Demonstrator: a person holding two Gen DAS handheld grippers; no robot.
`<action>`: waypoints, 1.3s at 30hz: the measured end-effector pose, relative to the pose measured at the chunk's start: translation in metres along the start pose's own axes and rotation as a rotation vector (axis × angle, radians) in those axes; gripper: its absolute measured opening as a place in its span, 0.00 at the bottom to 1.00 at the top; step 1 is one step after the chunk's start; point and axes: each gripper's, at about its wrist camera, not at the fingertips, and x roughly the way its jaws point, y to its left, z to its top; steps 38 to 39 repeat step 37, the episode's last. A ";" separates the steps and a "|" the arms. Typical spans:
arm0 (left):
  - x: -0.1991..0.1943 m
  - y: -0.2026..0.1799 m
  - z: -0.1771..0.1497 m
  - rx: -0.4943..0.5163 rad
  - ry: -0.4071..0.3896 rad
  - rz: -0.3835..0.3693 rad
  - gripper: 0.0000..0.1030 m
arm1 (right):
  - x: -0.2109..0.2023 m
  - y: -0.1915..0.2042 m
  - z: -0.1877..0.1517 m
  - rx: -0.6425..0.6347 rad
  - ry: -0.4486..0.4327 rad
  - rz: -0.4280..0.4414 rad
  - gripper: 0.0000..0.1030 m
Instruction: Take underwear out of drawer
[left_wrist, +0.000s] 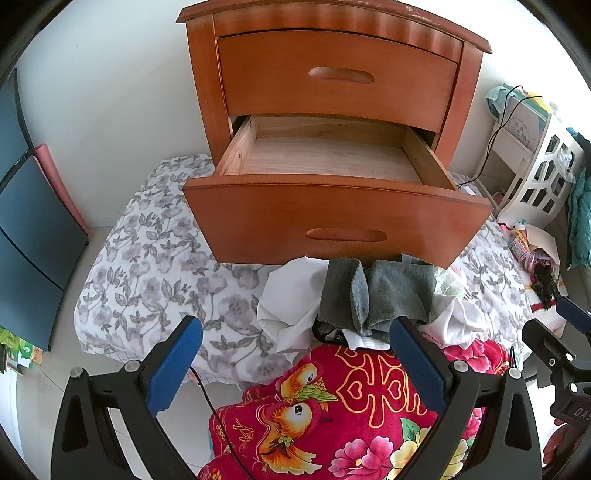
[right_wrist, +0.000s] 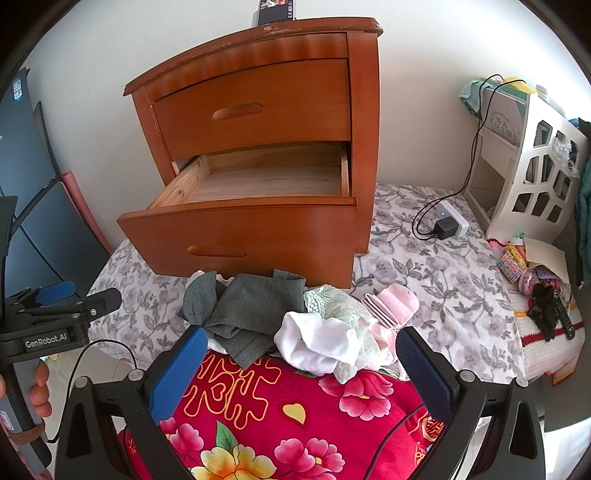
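Left wrist view: bedside cabinet (left_wrist: 332, 92) standing on a floral-sheeted bed (left_wrist: 147, 266); upper drawer (left_wrist: 336, 77) closed, lower drawer (left_wrist: 332, 162) pulled fully out with its bare wooden floor showing and nothing visible inside, which suggests the emptying is done or nearly so. Underwear pile (left_wrist: 369, 299), grey, white, pale green and pink pieces, lies on the sheet just below the drawer front at centre frame, its near edge overlapping a red flowered quilt (left_wrist: 332, 406); likely dropped there as the closest landing spot. Left claw (left_wrist: 295, 358): released, holding nothing, the pile's near edge between its tips. Right wrist view: right claw (right_wrist: 299, 365) likewise spread and empty, the white and pink garments lying just ahead between its tips, lower centre of frame.
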 end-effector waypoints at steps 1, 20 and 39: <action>0.000 0.000 0.000 -0.001 0.000 0.000 0.98 | 0.000 0.000 0.000 0.000 0.000 0.000 1.00; 0.000 0.002 0.001 -0.011 -0.002 -0.008 0.98 | 0.000 0.000 0.000 0.000 0.002 0.002 1.00; -0.001 0.002 0.002 -0.011 -0.004 -0.012 0.98 | 0.002 0.002 -0.002 -0.001 0.004 0.003 1.00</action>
